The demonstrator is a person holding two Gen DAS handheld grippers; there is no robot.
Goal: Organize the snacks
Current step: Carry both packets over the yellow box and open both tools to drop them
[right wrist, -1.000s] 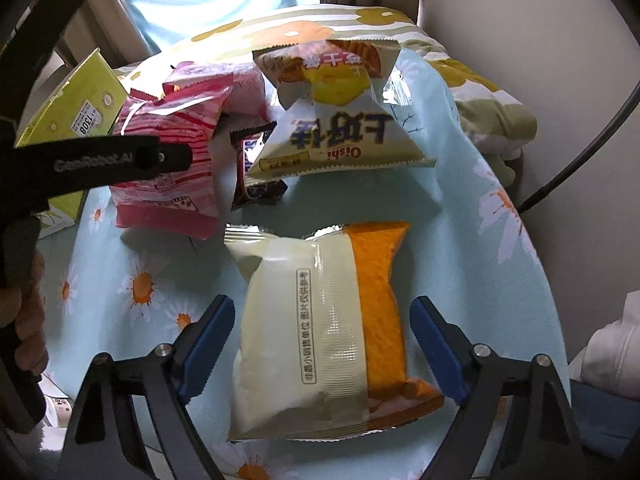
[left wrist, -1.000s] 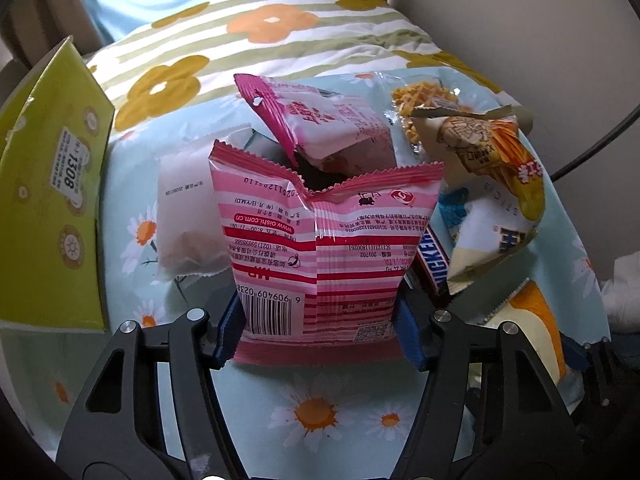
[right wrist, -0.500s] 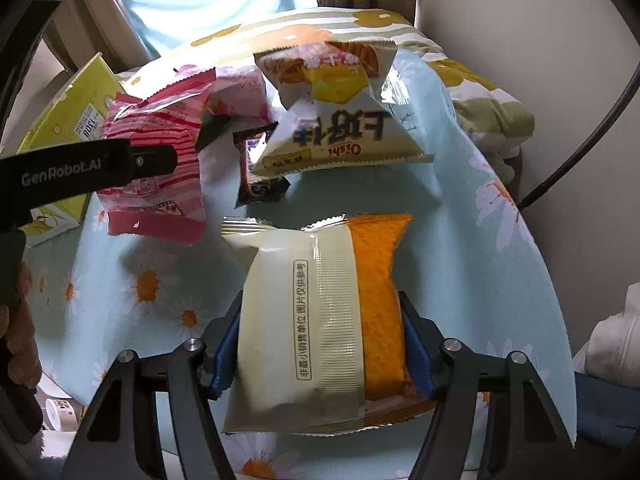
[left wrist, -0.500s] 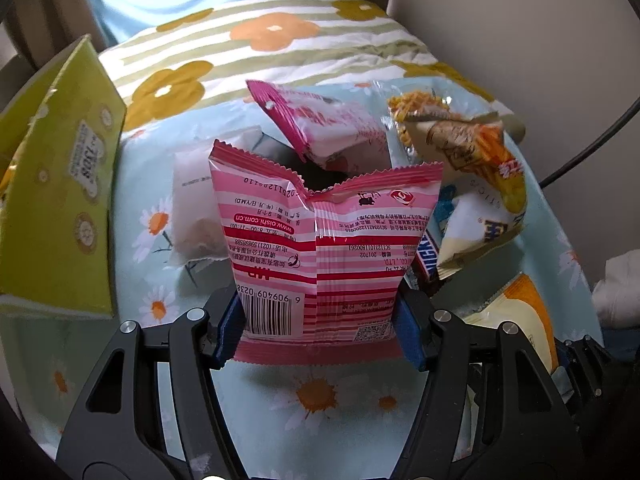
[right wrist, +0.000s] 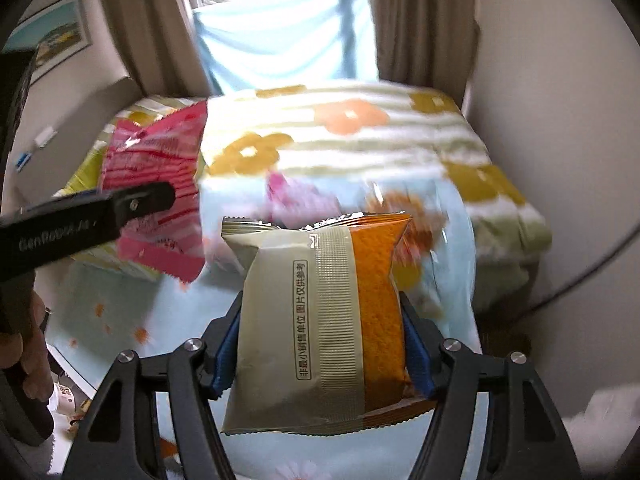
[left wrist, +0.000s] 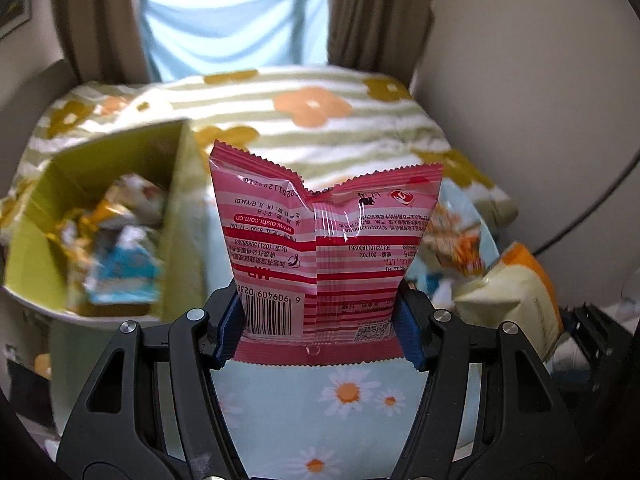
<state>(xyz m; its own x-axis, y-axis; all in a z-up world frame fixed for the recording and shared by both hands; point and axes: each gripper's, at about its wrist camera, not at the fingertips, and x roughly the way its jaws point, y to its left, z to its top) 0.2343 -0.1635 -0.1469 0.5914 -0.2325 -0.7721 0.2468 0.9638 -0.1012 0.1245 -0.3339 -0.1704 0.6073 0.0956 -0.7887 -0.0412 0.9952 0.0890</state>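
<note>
Mid-transfer: left gripper (left wrist: 318, 326) clenches pink striped snack pack (left wrist: 324, 248), right gripper (right wrist: 320, 354) clenches cream-orange cake pack (right wrist: 320, 328). Next, likely: drop into yellow-green box (left wrist: 176, 240).

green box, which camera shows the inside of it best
The left wrist view: the green box stands open at left, with blurred wrappers inside. In the right wrist view only a sliver shows behind the pink packet in the left claw.

Green box (left wrist: 176, 200): contents motion-blurred, wrappers unreadable. Pink striped packet (left wrist: 324, 256) hides bed area behind it. Right wrist view: snacks behind cream-and-orange packet (right wrist: 320, 320) smeared, unidentifiable. Left tool (right wrist: 132, 204) cut off at frame's left edge.
</note>
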